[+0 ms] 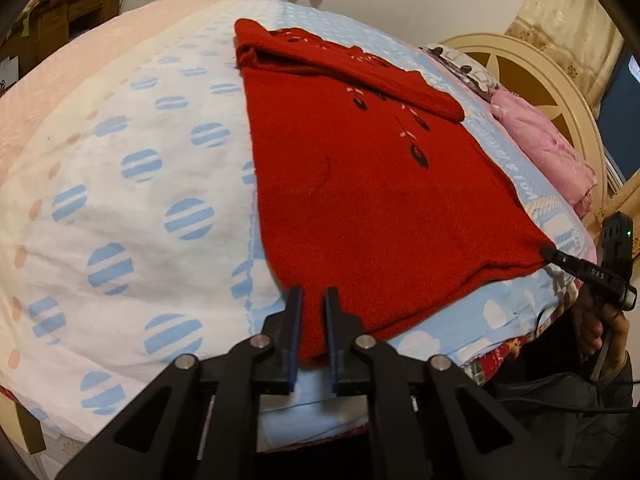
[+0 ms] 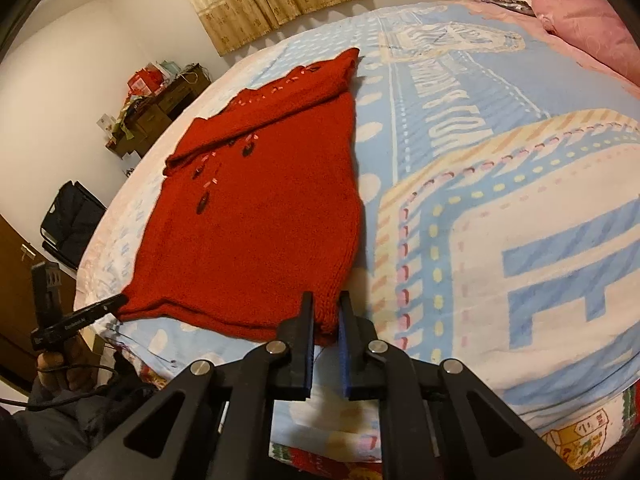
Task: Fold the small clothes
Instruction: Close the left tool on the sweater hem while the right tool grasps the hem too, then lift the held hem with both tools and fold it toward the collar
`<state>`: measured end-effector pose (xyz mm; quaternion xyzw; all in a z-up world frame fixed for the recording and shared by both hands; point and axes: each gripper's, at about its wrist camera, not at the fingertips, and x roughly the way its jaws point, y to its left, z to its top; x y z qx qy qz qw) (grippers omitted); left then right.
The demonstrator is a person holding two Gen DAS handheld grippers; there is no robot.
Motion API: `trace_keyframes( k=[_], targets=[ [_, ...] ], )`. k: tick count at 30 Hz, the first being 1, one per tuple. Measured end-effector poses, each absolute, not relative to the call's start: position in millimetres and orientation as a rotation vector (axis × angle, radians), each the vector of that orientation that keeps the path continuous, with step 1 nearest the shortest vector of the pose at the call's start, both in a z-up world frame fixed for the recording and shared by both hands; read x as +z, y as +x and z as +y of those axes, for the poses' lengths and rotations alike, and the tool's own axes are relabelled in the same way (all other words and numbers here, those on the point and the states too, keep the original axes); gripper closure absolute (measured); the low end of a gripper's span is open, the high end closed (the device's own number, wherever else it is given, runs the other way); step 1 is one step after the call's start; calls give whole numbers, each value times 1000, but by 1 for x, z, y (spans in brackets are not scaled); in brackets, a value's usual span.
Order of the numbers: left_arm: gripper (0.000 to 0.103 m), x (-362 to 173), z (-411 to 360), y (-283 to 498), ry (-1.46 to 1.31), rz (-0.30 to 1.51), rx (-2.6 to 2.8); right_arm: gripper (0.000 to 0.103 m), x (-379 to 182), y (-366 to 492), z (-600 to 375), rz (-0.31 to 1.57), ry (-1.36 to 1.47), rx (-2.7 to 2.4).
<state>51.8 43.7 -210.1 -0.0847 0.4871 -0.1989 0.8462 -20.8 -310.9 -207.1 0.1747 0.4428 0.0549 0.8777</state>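
Observation:
A red knitted sweater (image 1: 360,184) (image 2: 260,208) lies flat on the bed, hem toward me, with a sleeve folded across its beaded chest. My left gripper (image 1: 313,296) is shut on the hem's left corner, red knit pinched between its blue pads. In the right wrist view the left gripper (image 2: 120,301) shows at that same corner. My right gripper (image 2: 326,300) is shut on the hem's right corner. From the left wrist view the right gripper (image 1: 547,251) clamps that corner, a hand below it.
The bed wears a light blue and white printed blanket (image 1: 120,200) (image 2: 500,200). A pink pillow (image 1: 544,148) (image 2: 592,28) lies by the cream headboard (image 1: 520,64). A cluttered wooden desk (image 2: 160,96) and a black chair (image 2: 72,220) stand beyond the far side.

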Motion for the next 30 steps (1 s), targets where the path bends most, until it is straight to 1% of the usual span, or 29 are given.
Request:
trace_keyframes(
  k=[3, 9, 17, 23, 30],
  targets=[
    [96, -204, 43, 50, -179, 1007, -438, 95, -203, -23, -310, 899, 367, 140],
    [96, -182, 59, 50, -235, 916, -466, 95, -180, -30, -319, 799, 465, 223],
    [97, -176, 66, 72, -294, 914, -493, 95, -172, -19, -334, 777, 559, 243],
    [97, -151, 72, 98, -350, 860, -517, 95, -142, 4, -341, 702, 613, 289],
    [98, -133, 76, 140, -402, 815, -532, 95, -114, 54, -349, 643, 632, 298]
  ],
)
